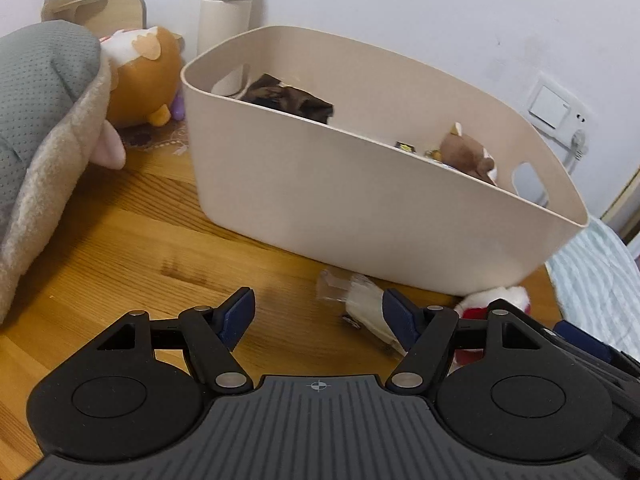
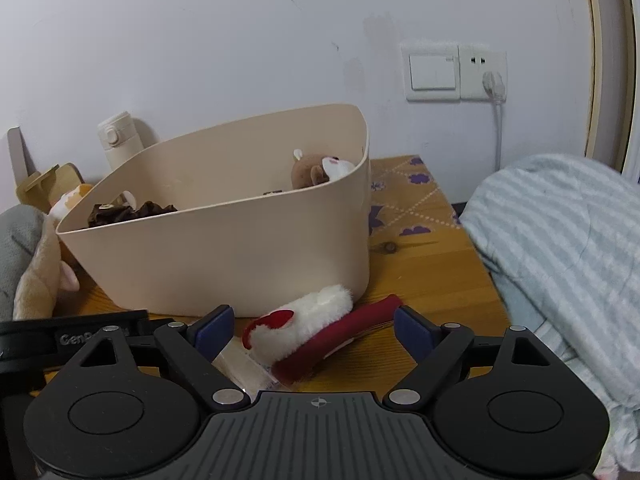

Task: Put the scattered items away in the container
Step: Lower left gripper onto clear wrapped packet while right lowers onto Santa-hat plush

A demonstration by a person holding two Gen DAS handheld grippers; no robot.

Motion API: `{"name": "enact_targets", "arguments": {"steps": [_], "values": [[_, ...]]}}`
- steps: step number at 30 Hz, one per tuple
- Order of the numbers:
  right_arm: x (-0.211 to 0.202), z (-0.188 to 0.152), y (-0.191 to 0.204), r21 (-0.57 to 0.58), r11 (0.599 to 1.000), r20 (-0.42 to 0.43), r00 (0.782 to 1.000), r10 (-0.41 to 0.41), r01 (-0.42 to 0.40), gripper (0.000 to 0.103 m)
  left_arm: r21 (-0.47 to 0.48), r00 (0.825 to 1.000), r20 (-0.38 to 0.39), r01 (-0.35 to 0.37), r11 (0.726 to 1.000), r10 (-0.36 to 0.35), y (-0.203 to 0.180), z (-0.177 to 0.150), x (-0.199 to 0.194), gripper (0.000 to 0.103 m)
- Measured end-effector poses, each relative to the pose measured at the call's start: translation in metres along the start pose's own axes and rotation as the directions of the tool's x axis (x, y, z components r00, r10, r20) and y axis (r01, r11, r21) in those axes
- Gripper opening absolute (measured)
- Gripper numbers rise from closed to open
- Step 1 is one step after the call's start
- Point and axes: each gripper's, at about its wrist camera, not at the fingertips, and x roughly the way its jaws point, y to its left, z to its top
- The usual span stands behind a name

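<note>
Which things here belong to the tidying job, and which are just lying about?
Job:
beige container
white and red plush on the table, between the open right tool's fingers
clear packet near the open left tool
brown plush, already inside

Lying about:
thermos
striped bedding
wall switch

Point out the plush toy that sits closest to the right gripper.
The white-and-red plush on the table, right before the open right gripper. The brown plush lies in the bin; the orange plush sits beyond.
</note>
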Motion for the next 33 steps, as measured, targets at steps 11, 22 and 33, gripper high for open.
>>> {"name": "enact_targets", "arguments": {"steps": [11,22,33], "values": [[0.012,-0.003,-0.012,-0.039,0.992,-0.055,0.991,-0.123,0.121,0.089,0.014,1.000,0.017,0.022,1.000,-0.022,-0.008,0.000,0.003,0.072],[-0.010,0.001,-0.052,0.003,0.988,-0.023,0.988,-0.155,0.155,0.090,0.030,0.999,-0.022,0.034,0.999,-0.033,-0.038,-0.017,0.019,0.072],[0.020,0.002,-0.059,0.148,0.986,-0.083,0.994,-0.070,0.082,0.090,0.042,1.000,0.008,0.006,0.999,-0.006,-0.049,-0.019,0.034,0.075]]}}
